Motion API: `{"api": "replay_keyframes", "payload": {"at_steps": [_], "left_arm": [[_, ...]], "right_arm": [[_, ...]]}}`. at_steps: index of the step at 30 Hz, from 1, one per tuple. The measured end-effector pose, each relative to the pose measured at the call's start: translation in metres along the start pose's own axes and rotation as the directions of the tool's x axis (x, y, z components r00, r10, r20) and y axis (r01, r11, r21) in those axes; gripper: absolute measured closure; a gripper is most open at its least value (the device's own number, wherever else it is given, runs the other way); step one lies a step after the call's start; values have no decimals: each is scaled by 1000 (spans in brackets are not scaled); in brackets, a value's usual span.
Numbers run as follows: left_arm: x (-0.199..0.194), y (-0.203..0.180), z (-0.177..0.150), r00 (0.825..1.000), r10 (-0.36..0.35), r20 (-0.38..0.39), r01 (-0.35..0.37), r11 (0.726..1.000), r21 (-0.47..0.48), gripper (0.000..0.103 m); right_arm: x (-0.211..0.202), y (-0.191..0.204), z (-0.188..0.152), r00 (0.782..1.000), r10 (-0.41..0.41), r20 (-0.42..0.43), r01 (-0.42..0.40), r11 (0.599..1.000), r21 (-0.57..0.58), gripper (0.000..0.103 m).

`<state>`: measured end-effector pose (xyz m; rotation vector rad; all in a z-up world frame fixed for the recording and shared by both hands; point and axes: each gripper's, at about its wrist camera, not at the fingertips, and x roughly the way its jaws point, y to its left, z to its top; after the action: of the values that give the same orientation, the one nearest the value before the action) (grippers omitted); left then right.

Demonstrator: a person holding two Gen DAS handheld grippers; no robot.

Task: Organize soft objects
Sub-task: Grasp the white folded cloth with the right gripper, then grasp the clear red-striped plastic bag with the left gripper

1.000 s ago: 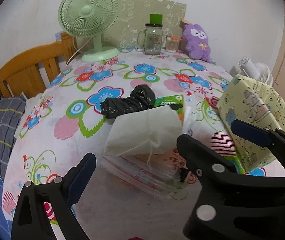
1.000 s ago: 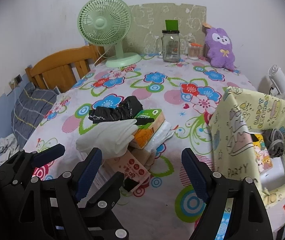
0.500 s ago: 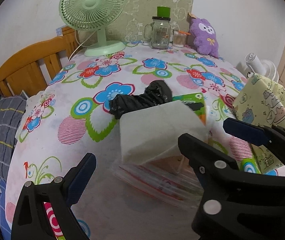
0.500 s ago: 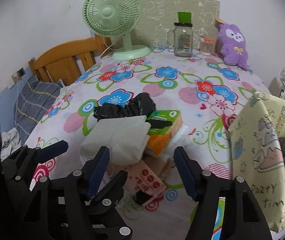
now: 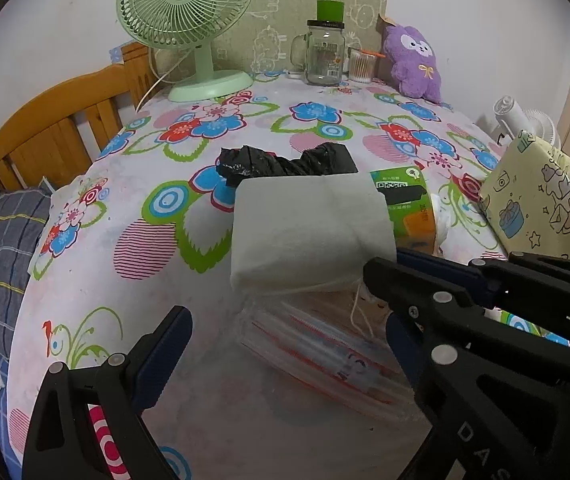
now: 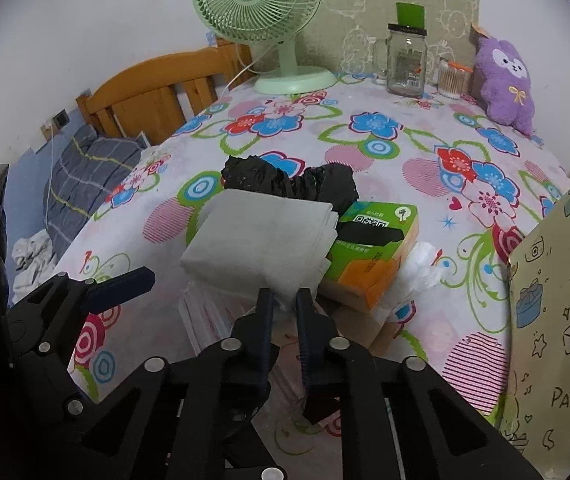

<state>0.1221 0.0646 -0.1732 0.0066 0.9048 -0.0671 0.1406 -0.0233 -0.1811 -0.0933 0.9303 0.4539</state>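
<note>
A folded white cloth lies on a pile in the middle of the flowered table. Under it is a clear plastic packet with red print. My right gripper is shut on the cloth's near edge, with a bit of white fabric showing between its pads. In the left wrist view the right gripper comes in from the right at the cloth's near corner. My left gripper stands open over the clear packet, holding nothing.
A crumpled black bag and a green and orange tissue pack lie behind the cloth. A yellow patterned bag stands open on the right. A green fan, a glass jar and a purple plush line the back wall.
The right gripper's jaws have gone from wide apart to shut at the cloth's near edge. Both grippers have come closer to the pile, and the cloth now lies flat.
</note>
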Motion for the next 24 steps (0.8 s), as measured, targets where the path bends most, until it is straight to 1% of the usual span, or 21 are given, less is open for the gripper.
{"api": "replay_keyframes", "payload": {"at_steps": [7, 15, 17, 20, 22, 23, 24], "left_arm": [[-6, -5, -1, 1000, -6, 14, 6, 1000, -3, 4], [-3, -13, -10, 1000, -14, -7, 14, 1000, -23, 5], [-1, -16, -11, 1000, -20, -12, 19, 1000, -21, 6], [1, -15, -13, 999, -34, -19, 34, 999, -34, 12], [1, -14, -15, 998, -53, -24, 52, 998, -48, 21], [1, -13, -16, 998, -57, -27, 56, 997, -51, 22], [0, -13, -17, 998, -60, -22, 59, 997, -48, 28]], "right_arm": [[-15, -1, -3, 998, -32, 52, 33, 999, -14, 94], [-22, -16, -18, 997, -53, 52, 51, 998, 26, 95], [-23, -18, -21, 997, -53, 52, 52, 998, 29, 95], [-23, -22, -24, 997, -53, 50, 51, 998, 40, 95], [-22, -22, -25, 998, -52, 47, 50, 998, 43, 95], [-22, -22, -25, 998, -52, 47, 50, 998, 42, 95], [-22, -22, -25, 998, -53, 46, 51, 998, 40, 95]]}}
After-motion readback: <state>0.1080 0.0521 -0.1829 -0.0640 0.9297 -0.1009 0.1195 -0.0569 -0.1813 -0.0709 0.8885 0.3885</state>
